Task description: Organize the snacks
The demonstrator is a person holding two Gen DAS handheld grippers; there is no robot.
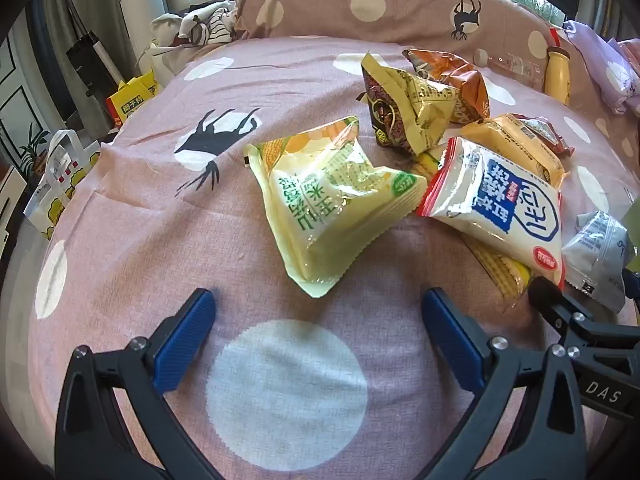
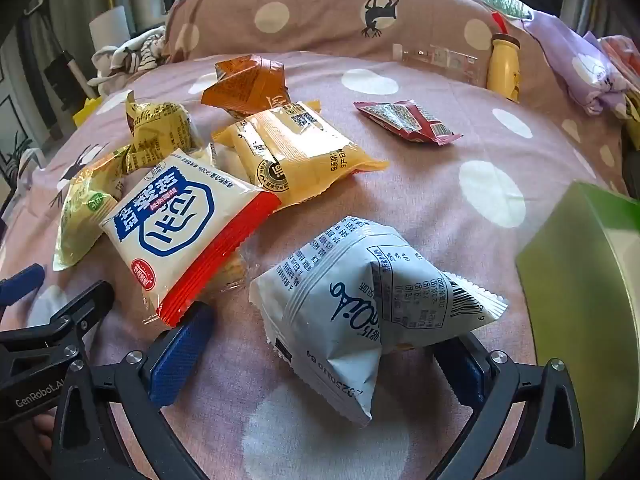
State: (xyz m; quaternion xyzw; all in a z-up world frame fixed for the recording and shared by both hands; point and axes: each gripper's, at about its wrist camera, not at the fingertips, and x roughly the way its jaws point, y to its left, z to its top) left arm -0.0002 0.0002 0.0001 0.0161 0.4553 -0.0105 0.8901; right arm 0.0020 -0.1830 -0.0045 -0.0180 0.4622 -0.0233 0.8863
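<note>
Left hand-held gripper [image 1: 318,316] wide open, empty, low over the bed [image 1: 168,208]; pale green snack pack [image 1: 332,204] just ahead of its tips. Right hand-held gripper [image 2: 324,344] also wide, grey-white pack [image 2: 360,300] sitting between its fingers, not clamped. Green box [image 2: 584,300] beside it on the right. Farther: white-blue-red pack [image 2: 184,232], yellow pack [image 2: 296,152], red pack [image 2: 408,122], orange pack [image 2: 248,84]. Pillow [image 2: 320,12] at back.
</note>
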